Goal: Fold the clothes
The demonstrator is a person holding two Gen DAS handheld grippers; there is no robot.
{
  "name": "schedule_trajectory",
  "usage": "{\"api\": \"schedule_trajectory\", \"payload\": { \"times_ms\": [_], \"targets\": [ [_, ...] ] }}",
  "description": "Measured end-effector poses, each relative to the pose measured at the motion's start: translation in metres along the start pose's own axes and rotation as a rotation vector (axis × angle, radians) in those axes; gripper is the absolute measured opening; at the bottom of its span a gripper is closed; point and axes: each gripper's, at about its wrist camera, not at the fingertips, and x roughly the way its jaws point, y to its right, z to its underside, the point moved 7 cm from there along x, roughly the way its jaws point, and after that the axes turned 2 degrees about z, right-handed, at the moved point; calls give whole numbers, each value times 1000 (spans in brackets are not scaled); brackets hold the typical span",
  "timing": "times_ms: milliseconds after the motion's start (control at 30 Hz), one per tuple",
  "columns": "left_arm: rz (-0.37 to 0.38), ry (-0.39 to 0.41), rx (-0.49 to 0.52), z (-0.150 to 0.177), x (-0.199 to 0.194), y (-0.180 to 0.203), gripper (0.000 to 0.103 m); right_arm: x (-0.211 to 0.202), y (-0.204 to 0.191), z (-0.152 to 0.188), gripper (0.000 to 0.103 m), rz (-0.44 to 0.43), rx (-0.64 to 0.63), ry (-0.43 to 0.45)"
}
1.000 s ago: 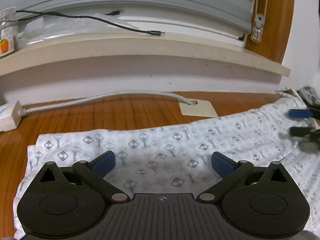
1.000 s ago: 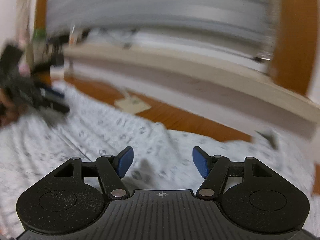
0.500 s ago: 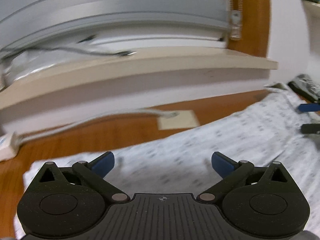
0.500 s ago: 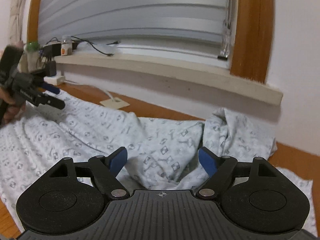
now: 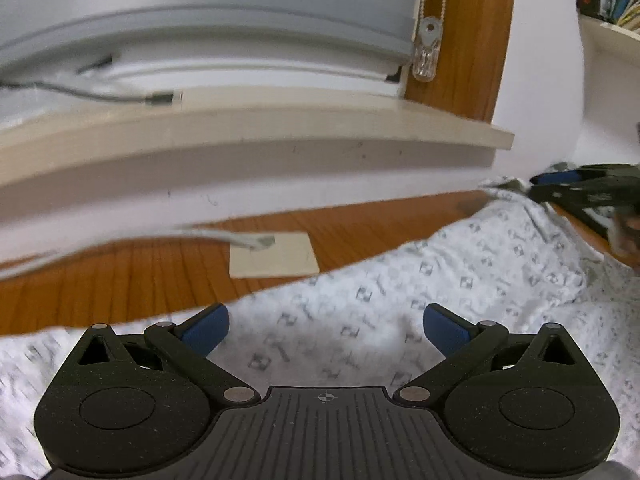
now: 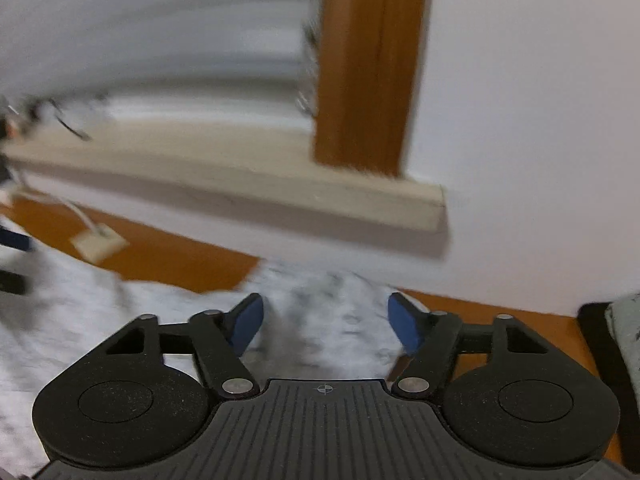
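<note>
A white garment (image 5: pixel 460 280) with a small grey print lies spread over the wooden table (image 5: pixel 120 280). My left gripper (image 5: pixel 326 326) hovers over its near edge, open, with only flat cloth below the blue pads. In the right wrist view, my right gripper (image 6: pixel 326 322) sits over a bunched end of the garment (image 6: pixel 320 292) by the wall. Its jaws are closing with cloth between them, and the pads are still apart from it. The right gripper (image 5: pixel 538 189) also shows at the far right of the left wrist view, at the cloth's far corner. The left gripper (image 6: pixel 12 262) is blurred at the left edge.
A beige window sill (image 5: pixel 240 120) juts out over the table's back. A grey cable runs to a beige plate (image 5: pixel 274 256) on the wood. A blind cord pull (image 5: pixel 426 52) hangs by the wooden frame. A dark object (image 6: pixel 600 360) stands at the right.
Both views have swung to the right along the garment. The right gripper now sits over the bunched end near the wall, and its jaws are narrower than half a second ago.
</note>
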Motion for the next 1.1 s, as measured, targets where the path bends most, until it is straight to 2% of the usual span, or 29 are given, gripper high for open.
{"api": "schedule_trajectory", "payload": {
  "times_ms": [33, 67, 100, 167, 333, 467, 600, 700, 800, 833, 900, 1100],
  "targets": [
    [6, -14, -10, 1, 2, -1, 103, 5, 4, 5, 55, -16, 18, -26],
    [15, -11, -14, 1, 2, -2, 103, 10, 7, 9, 48, -32, 35, -51],
    [33, -10, -22, 1, 2, -3, 103, 11, 10, 12, 25, -50, 50, -67],
    [58, -13, -41, 2, 3, -5, 103, 1, 15, 15, 3, -66, 63, -62],
    [82, -19, -65, 2, 4, -7, 103, -77, 42, 5, 2, 87, 39, 70],
    [91, -17, -69, 2, 2, -7, 103, -175, 73, -3, 1, 226, 23, 166],
    [107, -11, -81, 2, 1, -7, 103, -269, 94, 6, 1, 316, 41, 190],
    [115, -8, -89, 2, 1, -8, 103, -306, 89, 24, 1, 346, 41, 160],
    [116, -8, -92, 2, 1, -8, 103, -325, 80, 42, 4, 303, 85, 153],
    [115, -8, -92, 2, 1, -8, 103, -324, 78, 45, 8, 282, 93, 147],
    [114, -9, -92, 2, 1, -8, 103, -322, 74, 50, 25, 249, 107, 141],
    [112, -11, -92, 2, 1, -8, 103, -252, 67, 46, 26, 179, 103, 91]
  ]
}}
